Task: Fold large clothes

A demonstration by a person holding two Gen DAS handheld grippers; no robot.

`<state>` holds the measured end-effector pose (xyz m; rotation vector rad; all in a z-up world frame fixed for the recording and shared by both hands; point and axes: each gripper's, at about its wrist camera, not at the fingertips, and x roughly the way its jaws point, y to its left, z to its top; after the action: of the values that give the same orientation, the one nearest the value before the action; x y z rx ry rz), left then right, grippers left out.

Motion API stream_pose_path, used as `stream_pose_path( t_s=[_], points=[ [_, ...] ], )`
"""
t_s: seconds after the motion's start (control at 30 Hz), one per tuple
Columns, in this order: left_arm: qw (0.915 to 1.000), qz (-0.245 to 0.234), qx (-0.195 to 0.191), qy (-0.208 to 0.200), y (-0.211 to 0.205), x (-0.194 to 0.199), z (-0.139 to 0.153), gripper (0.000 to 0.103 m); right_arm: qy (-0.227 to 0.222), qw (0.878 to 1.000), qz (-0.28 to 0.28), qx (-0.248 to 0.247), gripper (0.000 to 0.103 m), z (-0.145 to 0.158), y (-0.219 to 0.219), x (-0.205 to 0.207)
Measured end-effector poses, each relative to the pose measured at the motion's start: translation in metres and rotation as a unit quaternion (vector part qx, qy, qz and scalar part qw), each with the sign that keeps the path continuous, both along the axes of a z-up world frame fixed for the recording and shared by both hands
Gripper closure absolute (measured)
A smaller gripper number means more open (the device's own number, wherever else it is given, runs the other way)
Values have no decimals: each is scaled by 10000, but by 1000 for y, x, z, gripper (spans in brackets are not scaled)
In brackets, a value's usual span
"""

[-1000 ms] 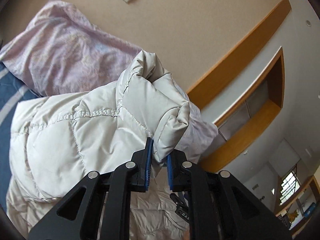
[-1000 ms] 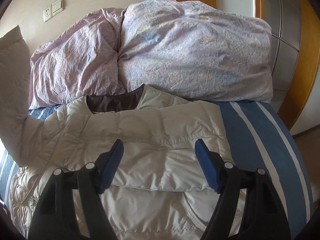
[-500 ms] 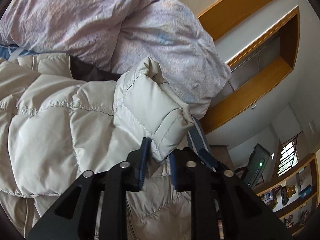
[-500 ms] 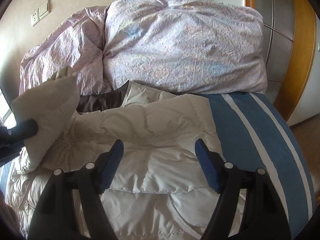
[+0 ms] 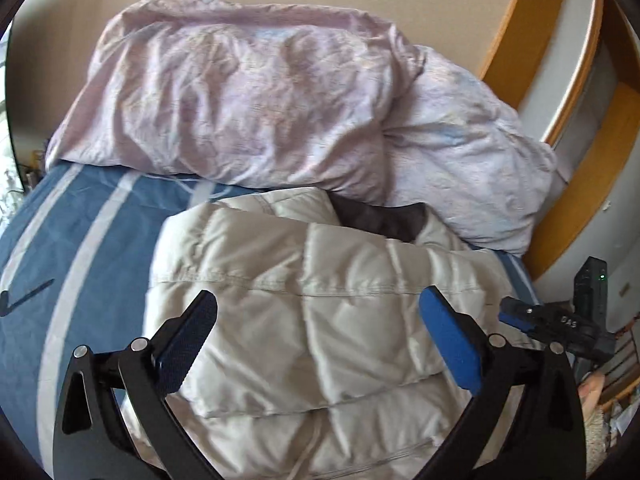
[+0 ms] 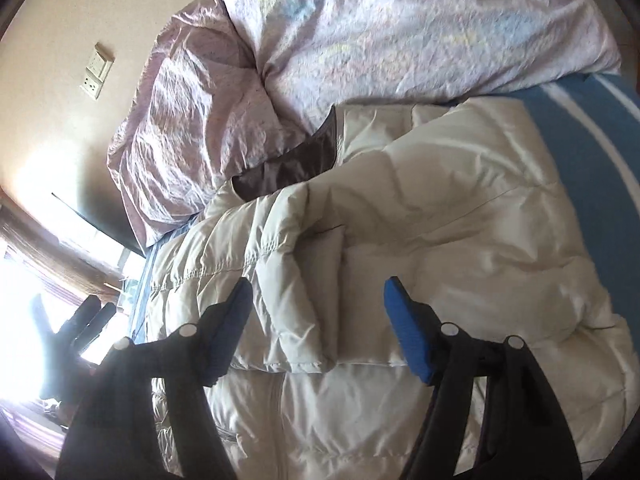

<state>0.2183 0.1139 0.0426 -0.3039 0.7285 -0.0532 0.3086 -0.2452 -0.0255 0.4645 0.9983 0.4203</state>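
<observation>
An off-white quilted down jacket (image 5: pixel 320 340) lies on the bed with its dark-lined collar (image 5: pixel 384 220) toward the pillows. Its sleeve (image 6: pixel 304 280) is folded across the chest. My left gripper (image 5: pixel 316 308) hovers over the jacket; its jaws are opening wide and the pads press on nothing. My right gripper (image 6: pixel 318 292) hangs just above the folded sleeve's cuff end. Its jaws are closing, with the sleeve lying under the gap and neither pad touching it. The right gripper (image 5: pixel 552 324) also shows at the right edge of the left wrist view, and the left gripper (image 6: pixel 80 328) is a dark shape against the window.
A crumpled lilac duvet (image 5: pixel 260 100) is heaped at the head of the bed against the wall. Blue sheet with pale stripes (image 5: pixel 80 240) shows on both sides of the jacket. Wall sockets (image 6: pixel 96 76) and a wooden frame (image 5: pixel 520 40) are behind.
The left gripper let go of the sleeve cuff and opened wide. The sleeve now lies folded across the jacket. The right gripper rolled and dropped closer over the sleeve.
</observation>
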Motion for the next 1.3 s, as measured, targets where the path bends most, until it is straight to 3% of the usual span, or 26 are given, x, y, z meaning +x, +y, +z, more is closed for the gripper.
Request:
stream_pose_path(
  t_s=[0.13, 0.17, 0.2, 0.23, 0.33, 0.43, 0.53, 0.67, 0.73, 0.87, 0.97, 1.17, 1.3],
  points=[
    [9991, 292, 236, 190, 22, -2, -10, 1, 264, 9995, 119, -88, 43, -15, 23, 10],
    [9989, 319, 263, 219, 25, -2, -11, 1, 290, 9994, 137, -105, 49, -18, 27, 11],
    [9988, 331, 277, 218, 26, -2, -12, 1, 292, 9993, 213, -132, 72, -19, 35, 11],
    [9988, 343, 304, 197, 27, -2, -12, 1, 228, 9992, 261, -206, 84, -17, 41, 11],
    [9984, 348, 434, 113, 24, 0, -10, 1, -447, 9976, 120, -521, 90, 5, 49, -1],
    [9978, 342, 563, 71, 21, 1, -11, 1, -801, 9932, -170, -829, 91, 15, 49, -9],
    [9974, 342, 616, 138, 20, 4, -16, 1, -317, 9900, -236, -1356, 89, -14, 54, 1],
    [9965, 363, 706, 243, 20, 5, -23, 1, -295, 9829, -176, -1806, 81, -26, 63, 0],
    [9956, 405, 818, 203, 21, 4, -22, 1, -350, 9791, -214, -1991, 69, -16, 63, -2],
    [9924, 475, 1136, 12, 20, 4, -15, 1, -1154, 9740, -606, -1853, 63, 20, 47, -19],
    [9892, 463, 1390, -40, 11, 13, -14, 1, -1668, 9677, -360, -1853, 63, 38, 60, -22],
    [9797, 385, 1967, -77, -12, 29, -24, 1, -1706, 9626, 79, -2104, 65, 28, 93, -6],
    [9794, 302, 1994, -17, -18, 38, -31, 1, -1724, 9600, 136, -2201, 65, 19, 100, 3]
  ],
)
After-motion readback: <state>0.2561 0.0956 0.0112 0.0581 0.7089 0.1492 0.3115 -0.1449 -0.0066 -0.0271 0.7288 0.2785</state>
